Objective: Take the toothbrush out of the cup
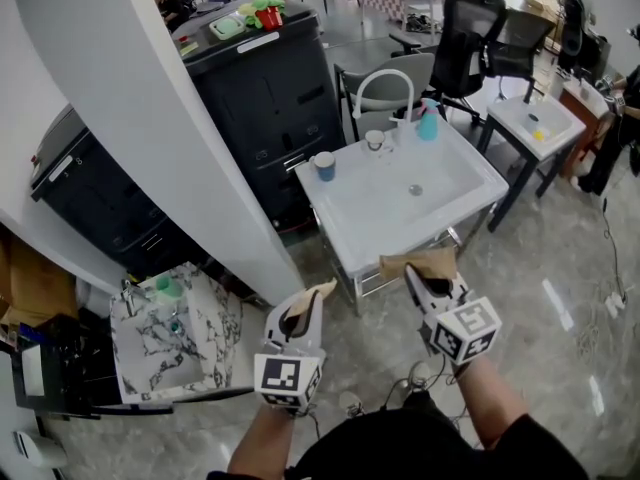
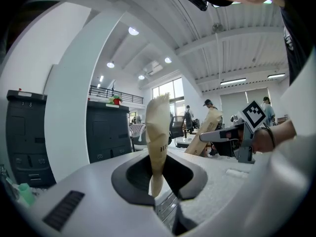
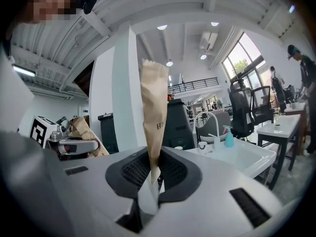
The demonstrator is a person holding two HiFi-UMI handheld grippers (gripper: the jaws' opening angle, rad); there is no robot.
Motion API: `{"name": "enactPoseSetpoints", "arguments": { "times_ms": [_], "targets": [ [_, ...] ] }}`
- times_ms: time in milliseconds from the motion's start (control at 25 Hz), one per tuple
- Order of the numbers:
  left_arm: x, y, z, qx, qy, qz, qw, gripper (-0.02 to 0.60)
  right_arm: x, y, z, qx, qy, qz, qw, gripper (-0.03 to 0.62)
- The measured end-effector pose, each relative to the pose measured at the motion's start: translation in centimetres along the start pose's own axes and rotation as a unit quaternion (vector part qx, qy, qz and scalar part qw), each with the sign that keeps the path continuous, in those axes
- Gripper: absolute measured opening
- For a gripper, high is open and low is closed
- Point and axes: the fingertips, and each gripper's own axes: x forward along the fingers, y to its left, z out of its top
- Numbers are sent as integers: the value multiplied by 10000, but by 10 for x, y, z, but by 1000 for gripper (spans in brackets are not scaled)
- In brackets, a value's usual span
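Note:
A blue cup (image 1: 323, 165) stands on the left rim of the white sink (image 1: 400, 200), well beyond both grippers. A small clear cup (image 1: 374, 140) sits at the foot of the faucet (image 1: 385, 80). No toothbrush can be made out at this distance. My left gripper (image 1: 322, 292) and right gripper (image 1: 415, 264) hover side by side over the floor, short of the sink's near edge. Both have tan-wrapped fingers pressed together with nothing between them. In their own views, the left gripper (image 2: 159, 101) and right gripper (image 3: 152, 65) point roughly level.
A teal spray bottle (image 1: 427, 122) stands at the sink's back rim. A white pillar (image 1: 160, 118) and a dark cabinet (image 1: 265, 98) are on the left, with a marbled basin (image 1: 170, 328) below. Office chairs (image 1: 470, 38) and a small white table (image 1: 535, 123) stand beyond.

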Motion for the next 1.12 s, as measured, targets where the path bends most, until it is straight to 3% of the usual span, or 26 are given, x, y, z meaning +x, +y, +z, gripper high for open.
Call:
{"name": "enactPoseSetpoints", "arguments": {
  "times_ms": [1120],
  "targets": [
    [-9,-1,7,-52,-59,119,9999,37,-3,4,5,-44,0,106,9999,41]
  ]
}}
